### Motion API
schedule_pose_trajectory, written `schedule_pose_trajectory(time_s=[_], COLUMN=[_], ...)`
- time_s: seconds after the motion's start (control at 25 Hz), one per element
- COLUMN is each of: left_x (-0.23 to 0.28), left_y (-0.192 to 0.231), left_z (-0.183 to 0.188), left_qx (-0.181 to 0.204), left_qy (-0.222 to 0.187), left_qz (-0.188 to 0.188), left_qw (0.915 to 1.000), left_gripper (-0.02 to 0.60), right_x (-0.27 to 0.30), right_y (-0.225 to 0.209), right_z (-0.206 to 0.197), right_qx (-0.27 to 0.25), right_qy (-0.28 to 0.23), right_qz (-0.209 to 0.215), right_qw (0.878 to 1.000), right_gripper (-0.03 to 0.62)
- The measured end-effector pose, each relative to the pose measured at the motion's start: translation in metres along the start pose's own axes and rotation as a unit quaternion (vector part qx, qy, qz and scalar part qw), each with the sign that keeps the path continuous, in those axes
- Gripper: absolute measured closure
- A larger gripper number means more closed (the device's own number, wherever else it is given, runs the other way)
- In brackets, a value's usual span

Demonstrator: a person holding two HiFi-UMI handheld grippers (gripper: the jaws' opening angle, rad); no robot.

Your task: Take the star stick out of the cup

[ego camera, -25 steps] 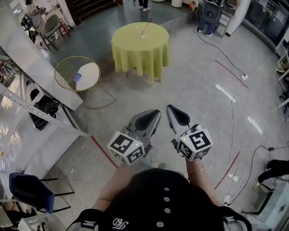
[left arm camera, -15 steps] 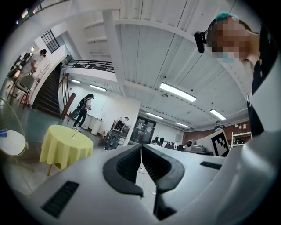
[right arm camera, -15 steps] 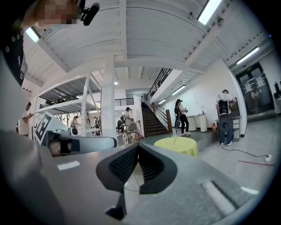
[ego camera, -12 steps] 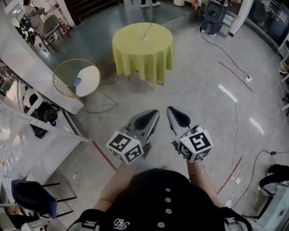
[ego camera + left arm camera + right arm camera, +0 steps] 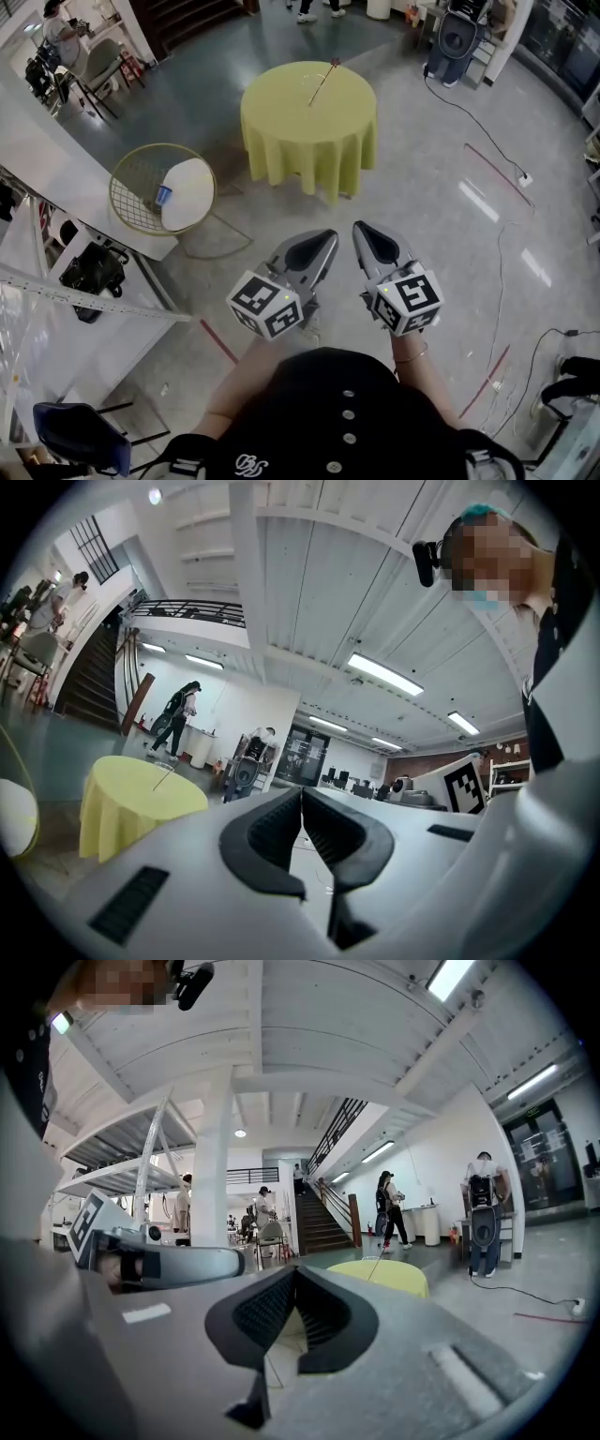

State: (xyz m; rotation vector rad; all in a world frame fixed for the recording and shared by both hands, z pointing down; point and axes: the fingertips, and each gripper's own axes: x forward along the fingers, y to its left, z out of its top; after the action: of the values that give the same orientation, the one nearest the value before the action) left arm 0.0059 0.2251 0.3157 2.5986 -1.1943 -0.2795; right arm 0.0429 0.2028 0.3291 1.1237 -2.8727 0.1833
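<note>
Grey polished floor [image 5: 450, 244] is seen across most of the head view. A round surface draped in a yellow-green cloth [image 5: 291, 131] stands on it, well ahead of the person. To its left is a round gold wire chair [image 5: 129, 178] with a white cushion [image 5: 187, 183].

The left gripper [image 5: 326, 237] and right gripper [image 5: 359, 230] are held side by side close to the body, over bare floor and well apart from the surface. Both are aimed forward, towards it. In the left gripper view the dark ribbed pads [image 5: 272, 832] are pressed together at the tips, with nothing between them. In the right gripper view the pads [image 5: 267, 1312] are likewise closed on each other, empty.

The thin star stick [image 5: 322, 82] is found on the far right part of the cloth-covered surface. Its long axis is tilted: the lower end sits nearer the person, and the reddish upper end points away and to the right. The cup at its foot is too small to be made out.
</note>
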Motion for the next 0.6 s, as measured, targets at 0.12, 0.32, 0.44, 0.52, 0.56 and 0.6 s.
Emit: schedule_pose_trajectory(time_s=[0.12, 0.32, 0.44, 0.52, 0.56, 0.6], left_x=[0.011, 0.024, 0.025, 0.025, 0.025, 0.025], left_y=[0.031, 0.071, 0.089, 0.099, 0.103, 0.106], left_z=[0.010, 0.017, 0.019, 0.021, 0.021, 0.019], left_qx=[-0.004, -0.007, -0.017, -0.020, -0.020, -0.020], left_qy=[0.002, 0.008, 0.009, 0.010, 0.011, 0.011], left_qz=[-0.007, -0.014, -0.012, -0.013, -0.013, -0.014], left_qw=[1.0000, 0.9999, 0.9997, 0.9997, 0.9997, 0.9996], left_gripper=[0.565, 0.566, 0.565, 0.565, 0.565, 0.565], right_x=[0.033, 0.075, 0.090, 0.097, 0.101, 0.103], right_y=[-0.010, -0.026, -0.027, -0.027, -0.028, -0.028], right_z=[0.008, 0.013, 0.012, 0.010, 0.009, 0.007], right_qx=[-0.005, -0.008, -0.005, -0.002, -0.002, -0.002], right_qy=[-0.004, -0.005, -0.003, -0.001, 0.000, 0.001], right_qz=[-0.006, -0.016, -0.019, -0.023, -0.024, -0.026], right_qw=[1.000, 1.000, 1.000, 1.000, 1.000, 1.000], right_gripper=[0.594, 0.593, 0.592, 0.594, 0.593, 0.594])
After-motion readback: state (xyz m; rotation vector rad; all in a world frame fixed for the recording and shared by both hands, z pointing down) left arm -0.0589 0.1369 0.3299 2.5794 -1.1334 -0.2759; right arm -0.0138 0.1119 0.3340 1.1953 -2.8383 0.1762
